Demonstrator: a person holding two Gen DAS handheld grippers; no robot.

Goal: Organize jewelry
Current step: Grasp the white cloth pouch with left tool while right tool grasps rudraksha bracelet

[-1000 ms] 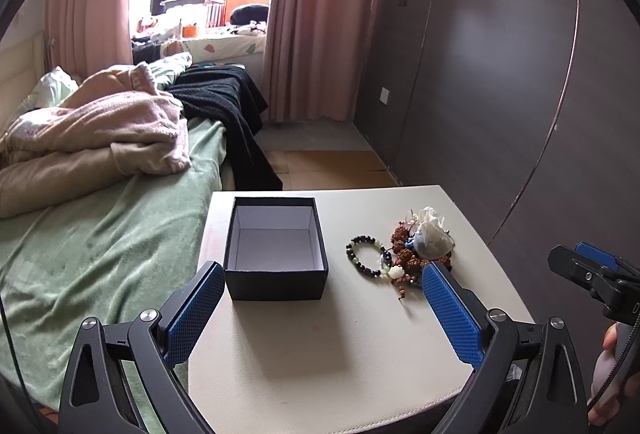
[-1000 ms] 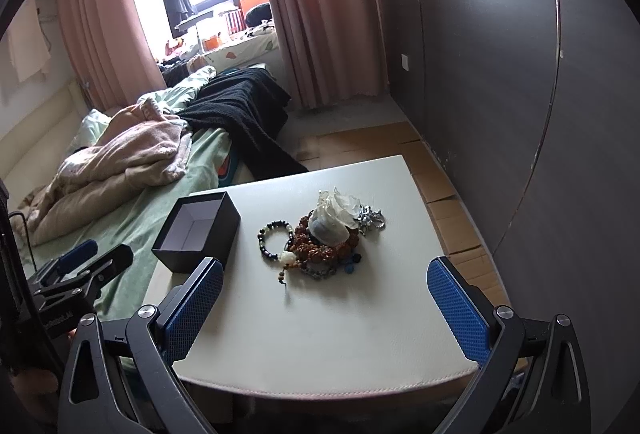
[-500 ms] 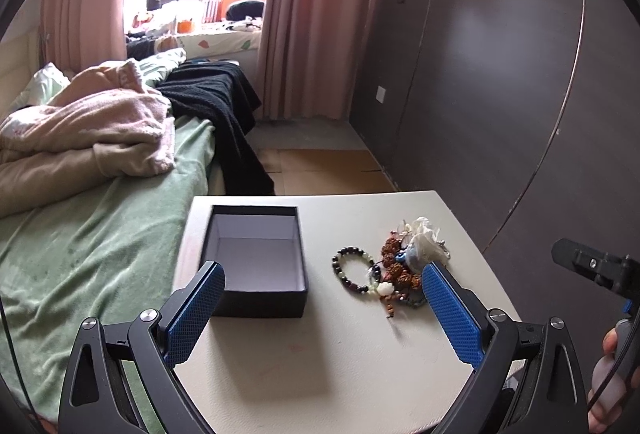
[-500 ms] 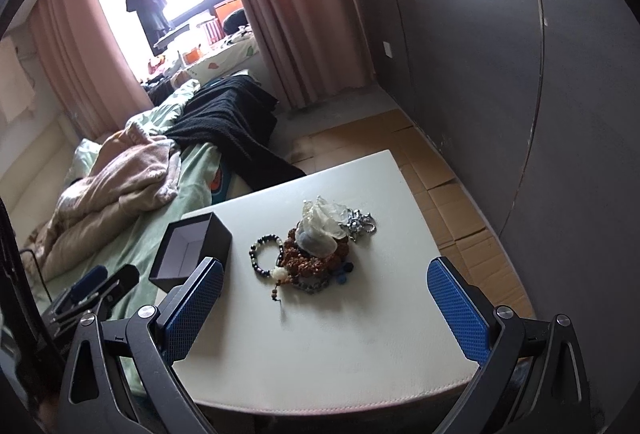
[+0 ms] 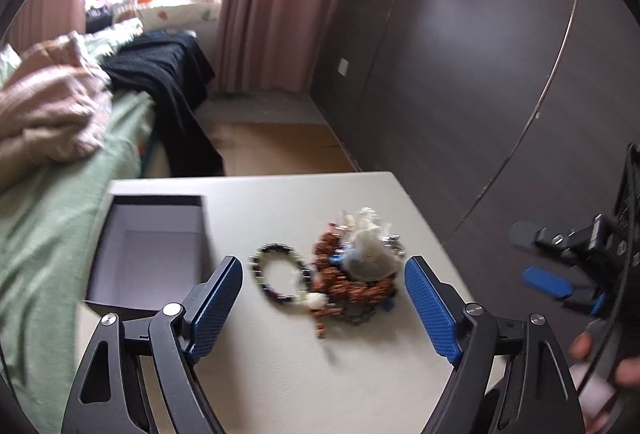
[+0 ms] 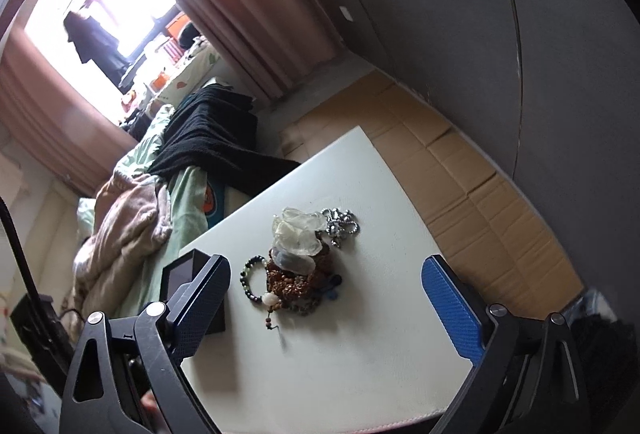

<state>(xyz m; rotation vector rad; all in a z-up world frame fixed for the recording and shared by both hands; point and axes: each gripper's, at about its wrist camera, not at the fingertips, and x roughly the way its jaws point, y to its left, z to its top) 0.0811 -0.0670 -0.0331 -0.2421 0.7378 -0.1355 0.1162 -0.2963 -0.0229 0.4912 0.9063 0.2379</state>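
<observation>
1. Left gripper (image 5: 323, 308) released, jaws wide, above the surface (image 5: 280, 374).
2. Right gripper (image 6: 326, 304) likewise released, holding nothing.
3. Jewelry pile (image 5: 352, 270) lies at the surface's 2 o'clock; open black box (image 5: 150, 254) at 10 o'clock.

Left gripper (image 5: 323, 308) hangs level with its jaws spread wide, nothing between the blue pads. Right gripper (image 6: 325, 308) is rolled to one side, jaws just as wide and holding nothing. The person's right hand (image 5: 600, 362) grips its handle at the frame edge.
</observation>
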